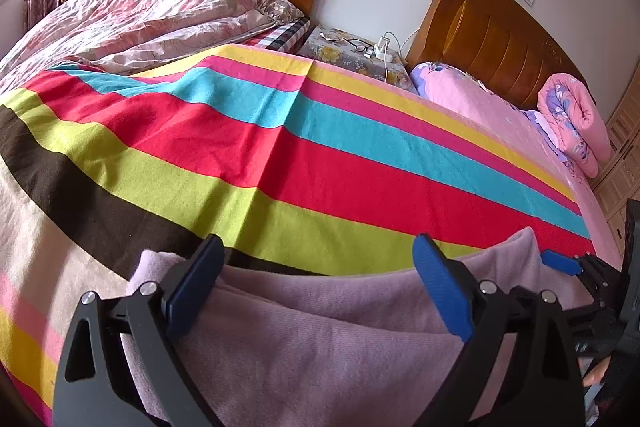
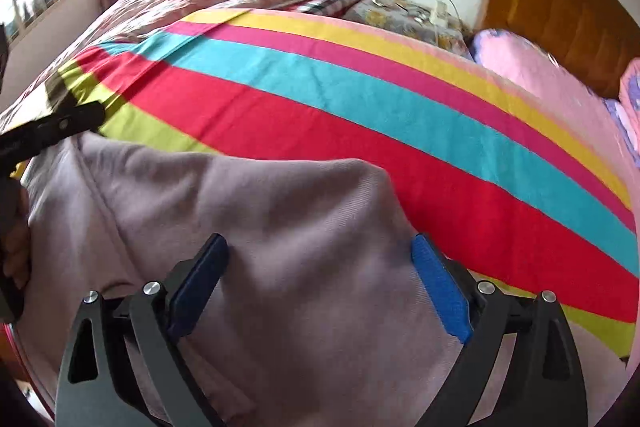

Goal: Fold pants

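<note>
Bedroom with two beds side by side, wooden headboards against a white wall. Left gripper (image 1: 318,247) angled down over the near edge of the striped blanket (image 1: 304,163), blue pads spread wide, nothing pinched between them, the mauve pants (image 1: 304,339) lying slack beneath and between the fingers. Right gripper (image 2: 318,247) likewise spread wide over the same garment, seen again from its own camera as pants (image 2: 248,227), cloth under both pads but not squeezed by either; no grip on anything. Tip of the right gripper visible in the left view at the far right corner of the pants (image 1: 560,263), just beside the cloth; whether touching, cannot tell. Pants bunched in soft folds on the near side of the striped blanket, a seam running diagonally across the fabric in the right view, the far edge reaching the lime stripe. Part of a hand (image 2: 14,247) at the left border of the right view, next to the pants. Beyond the striped blanket, toward the wall: a crumpled floral quilt (image 1: 152,11) to the left, a small nightstand (image 1: 348,57) with glasses and a white charger between the beds, a pink sheet (image 1: 492,107) to the right with a rolled pink quilt (image 1: 572,123) near its headboard.
</note>
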